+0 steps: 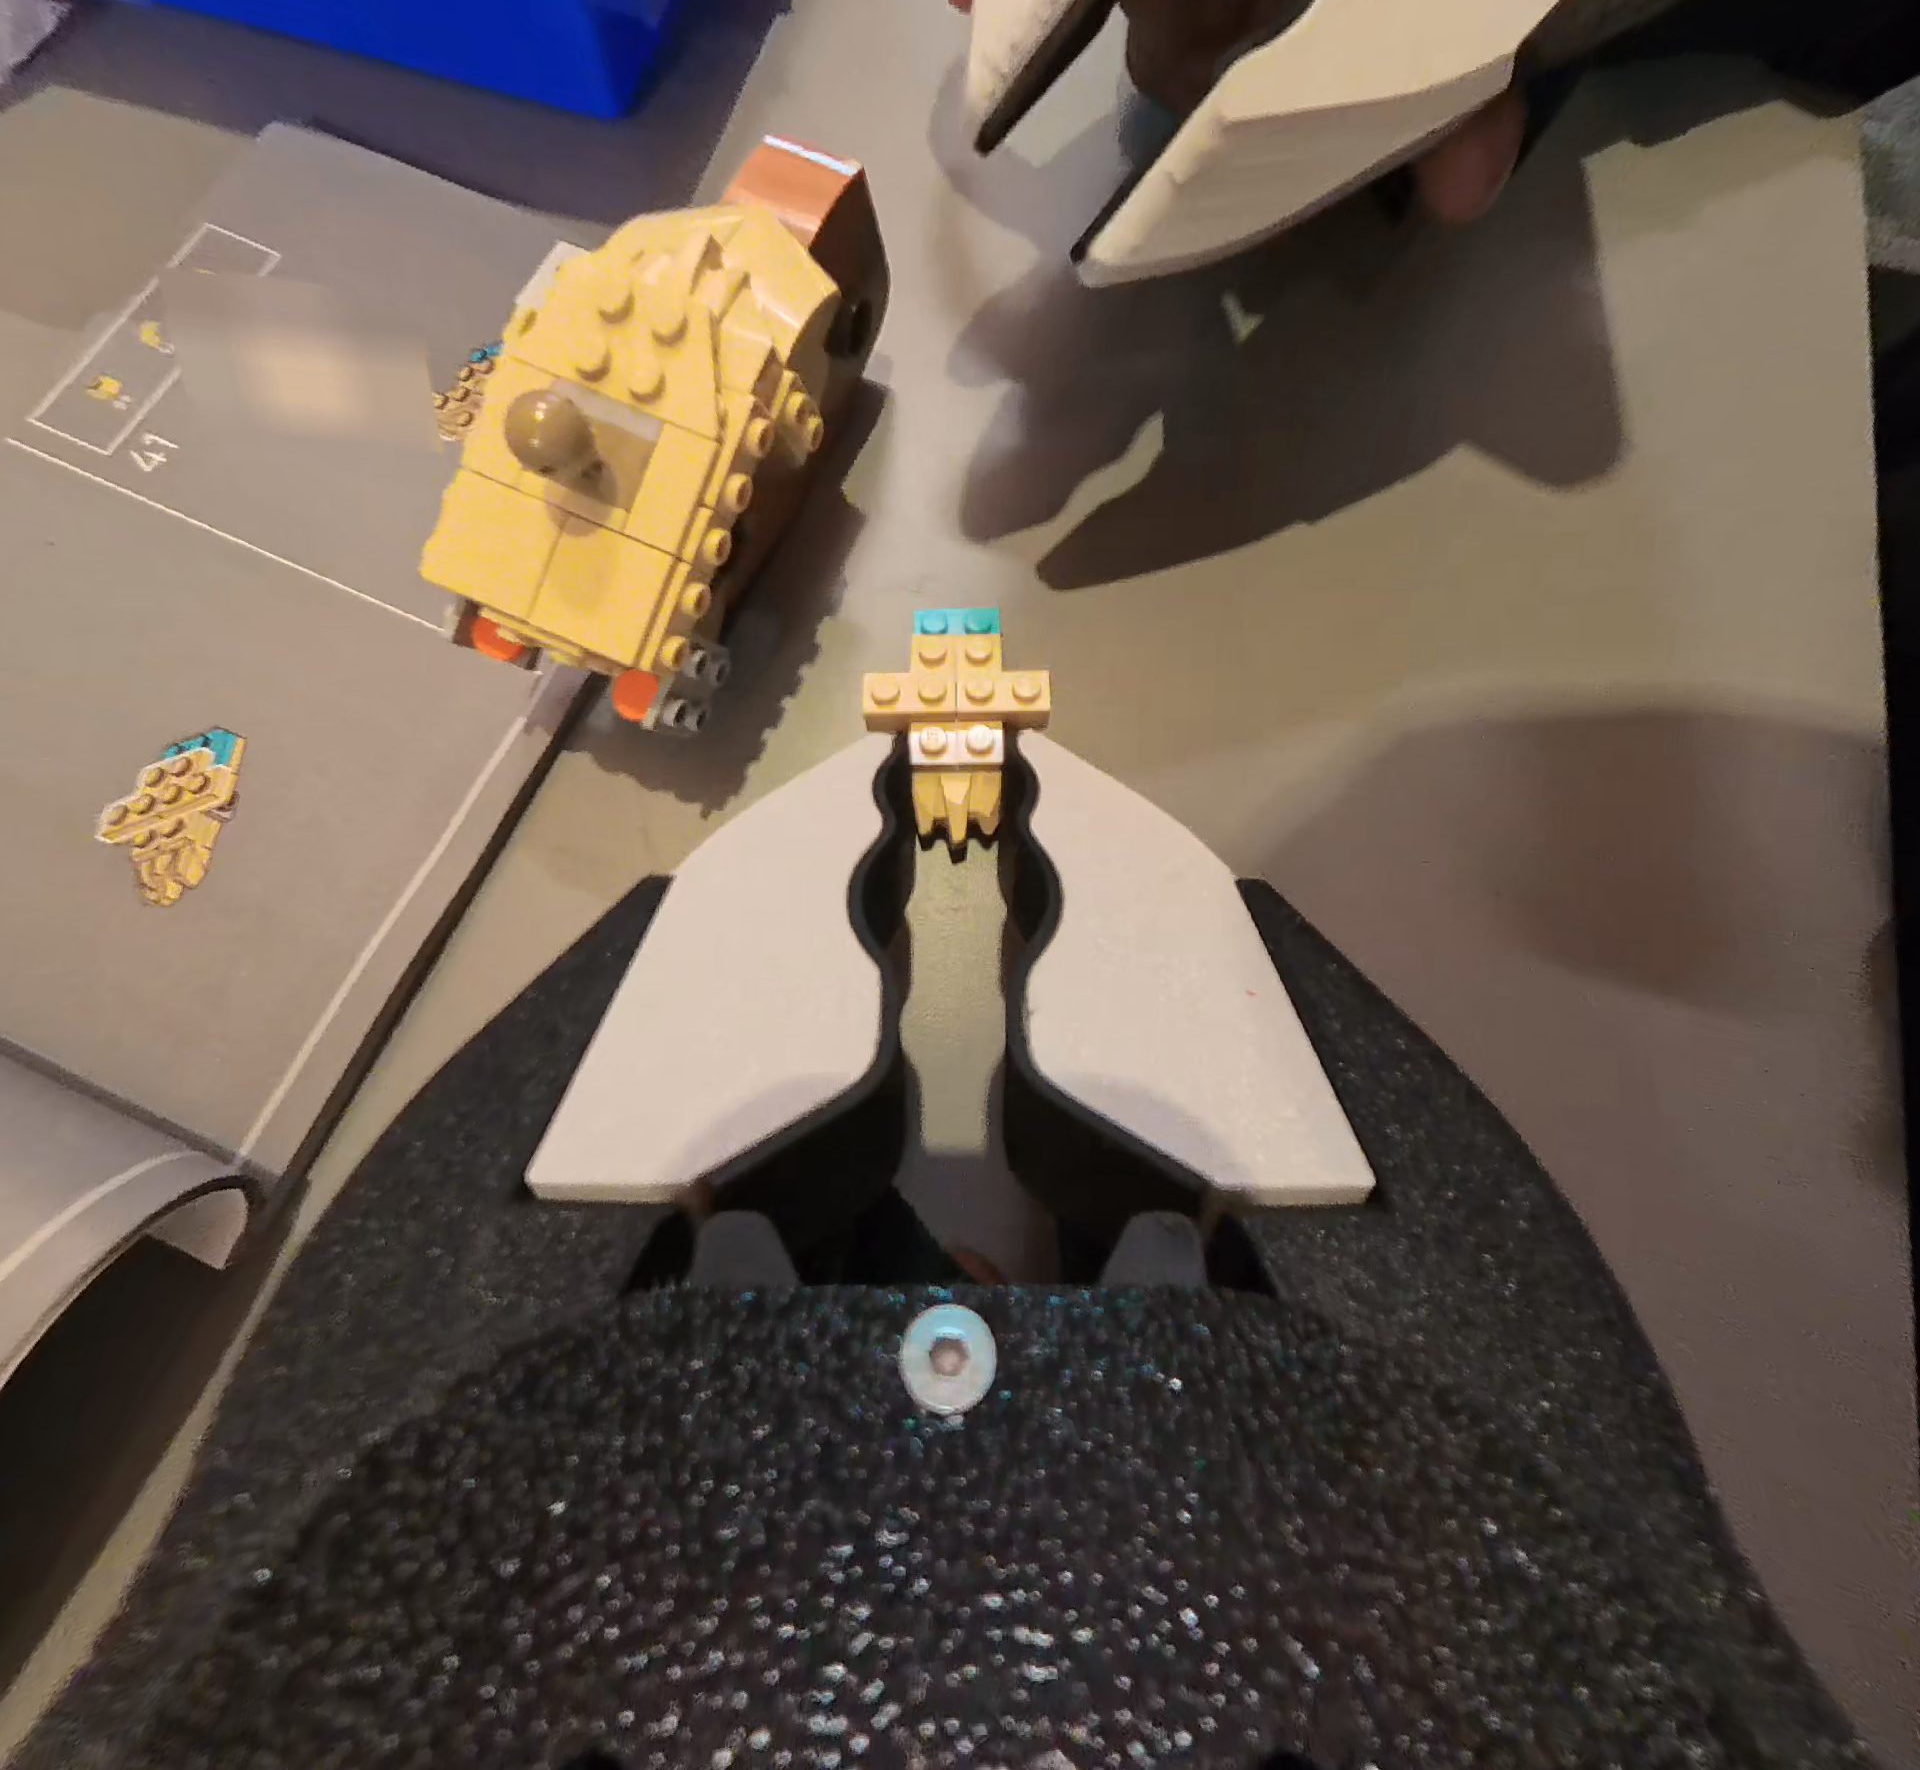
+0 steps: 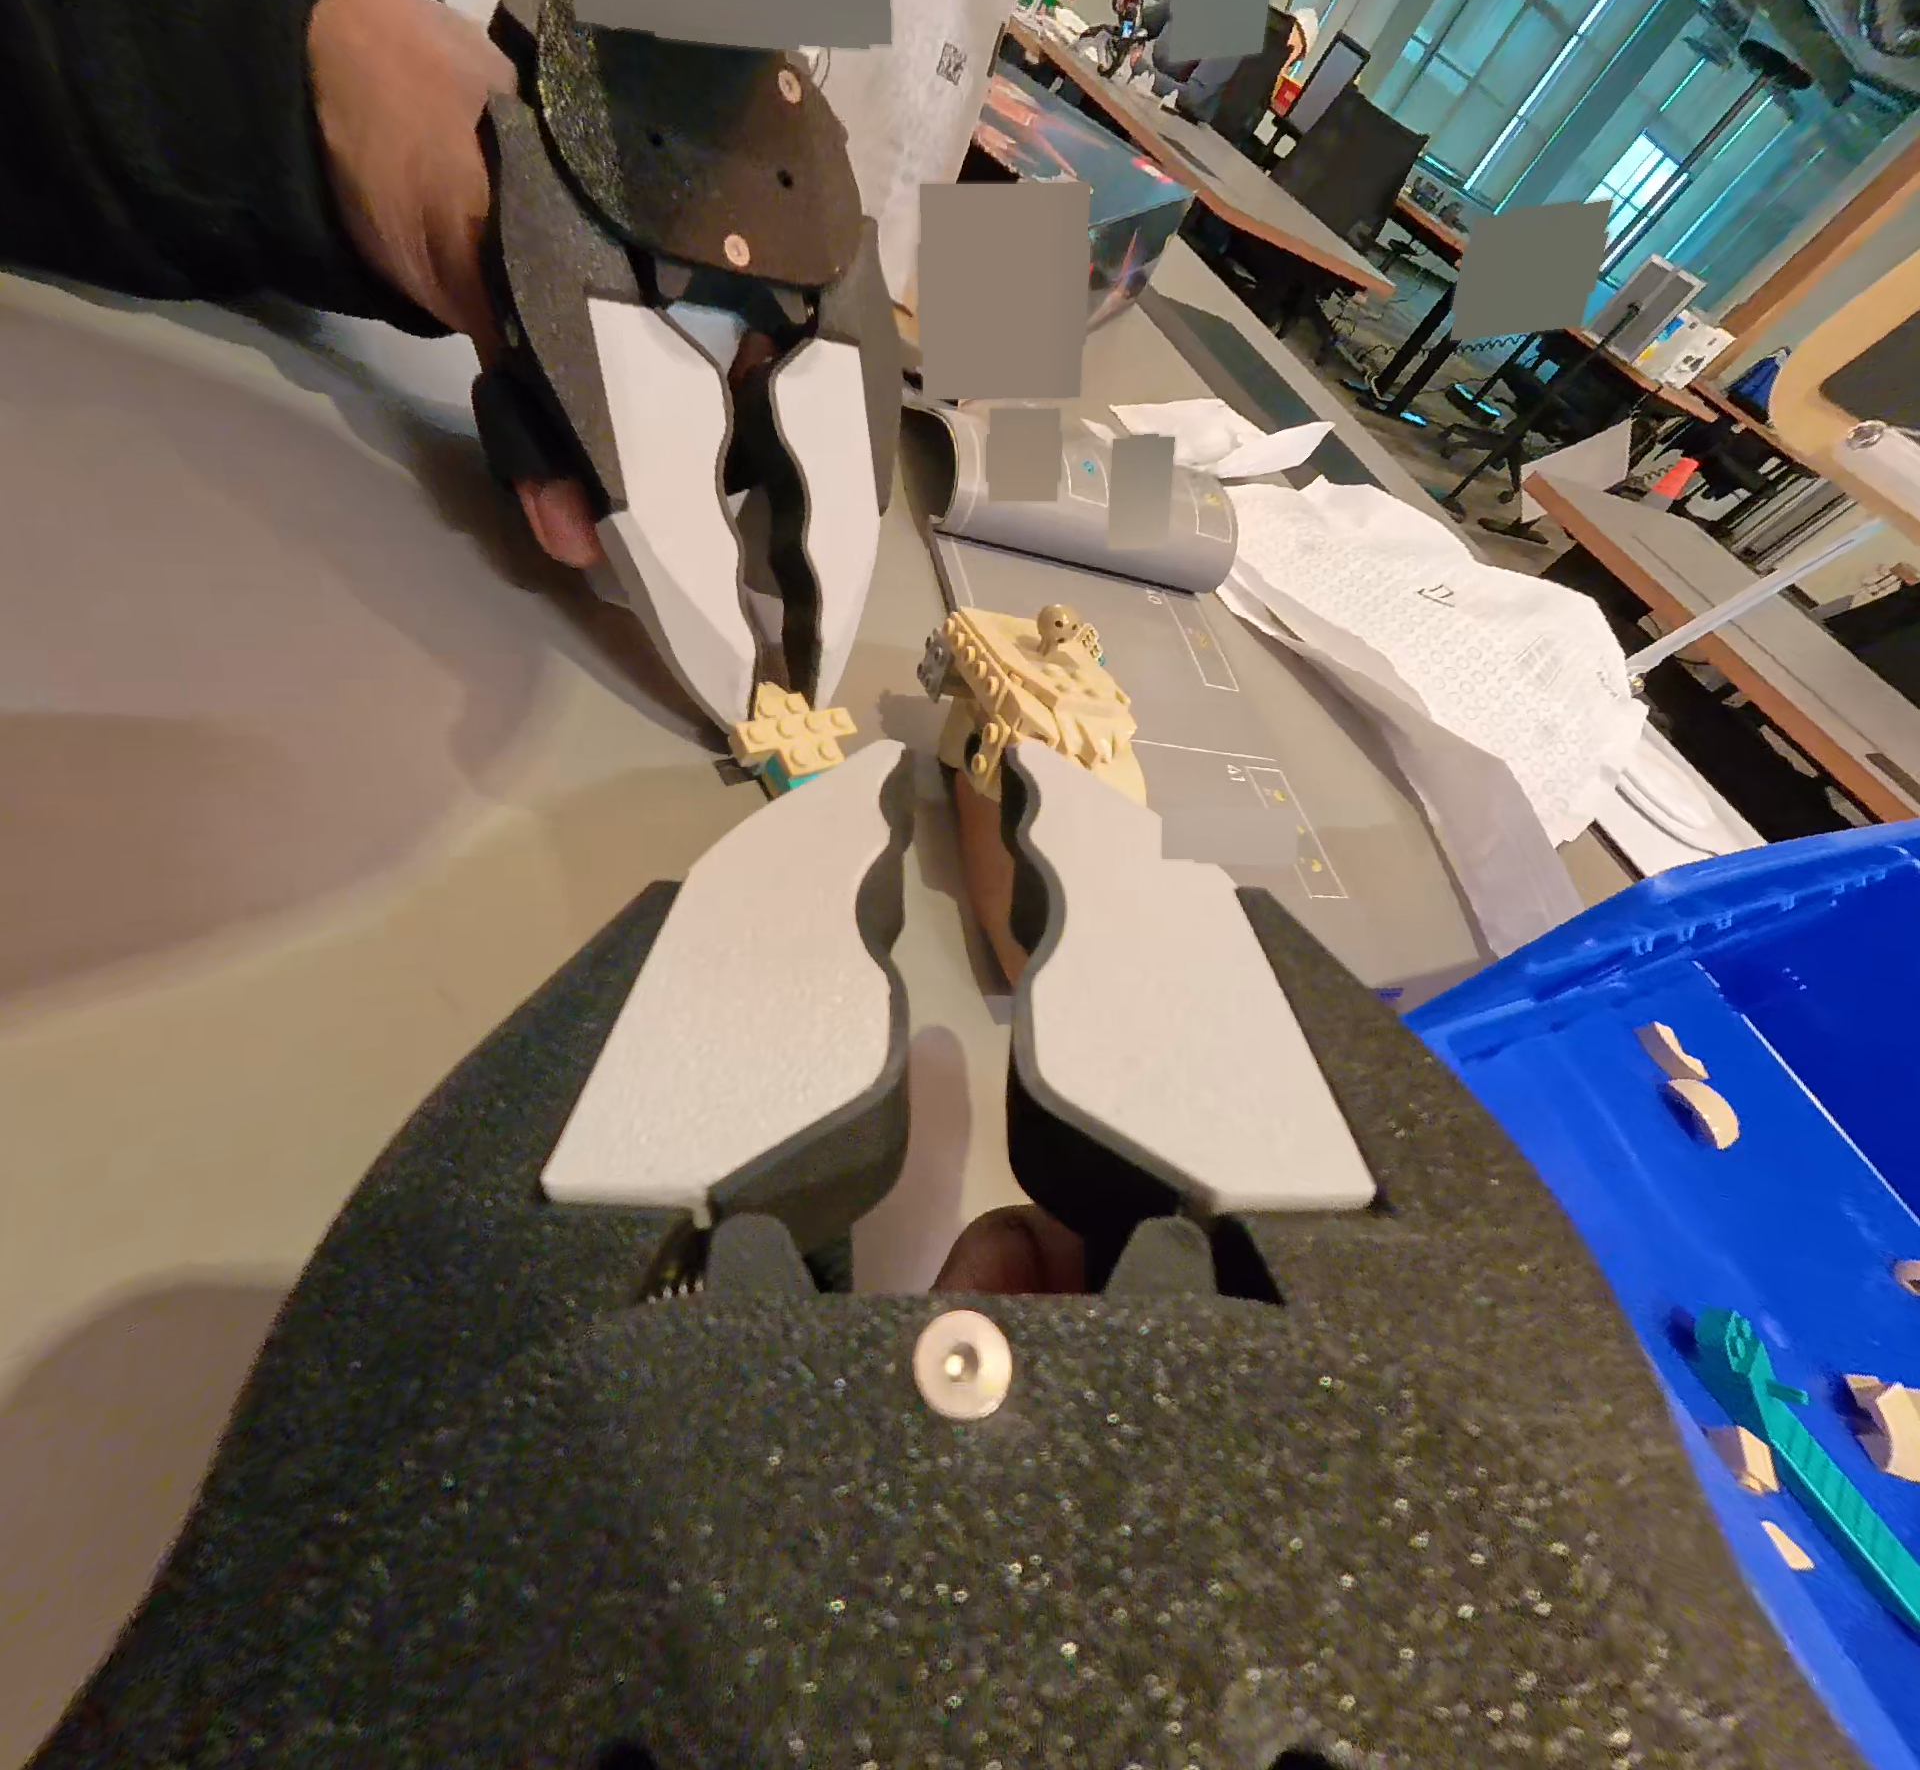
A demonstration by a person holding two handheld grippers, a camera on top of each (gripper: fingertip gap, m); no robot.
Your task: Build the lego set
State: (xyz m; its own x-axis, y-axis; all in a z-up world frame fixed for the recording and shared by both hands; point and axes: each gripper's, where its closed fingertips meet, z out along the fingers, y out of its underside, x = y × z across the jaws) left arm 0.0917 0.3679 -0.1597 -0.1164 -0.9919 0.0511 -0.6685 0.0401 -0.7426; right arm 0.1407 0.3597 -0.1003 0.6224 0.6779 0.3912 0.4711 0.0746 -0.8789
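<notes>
Left gripper (image 1: pixel 956 785): its pale grey jaws were clenched on the small sub-assembly, gripping its narrow spiked tan end at the very tips; a person's hand (image 2: pixel 405 193) in a dark sleeve held the black body.
Small sub-assembly (image 1: pixel 958 697): a cross of tan studded plates with a teal piece at the far end and a light grey piece at the gripped end; it stuck out forward from the left jaws, low over the table, whether touching it I could not tell.
Right gripper (image 2: pixel 956 775): jaws released, a clear gap between the tips and nothing in them; it hovered above the table just beside the sub-assembly, pointing toward the main model.
Main model (image 1: pixel 634 463): a larger tan build with a brown block at its far end, a dark tan ball knob on top, and orange and grey pieces at the near end; it rested at the edge of the booklet, left of the sub-assembly and apart from it.
Booklet (image 1: pixel 260 681): a grey instruction book lying open on the table, its far pages curled over.
Blue bin (image 2: pixel 1766 1149): stood at the table's edge by the right gripper, holding loose tan and teal pieces.
Table (image 1: pixel 1507 681): plain grey, with crumpled white paper bags (image 2: pixel 1455 619) lying beyond the booklet.
</notes>
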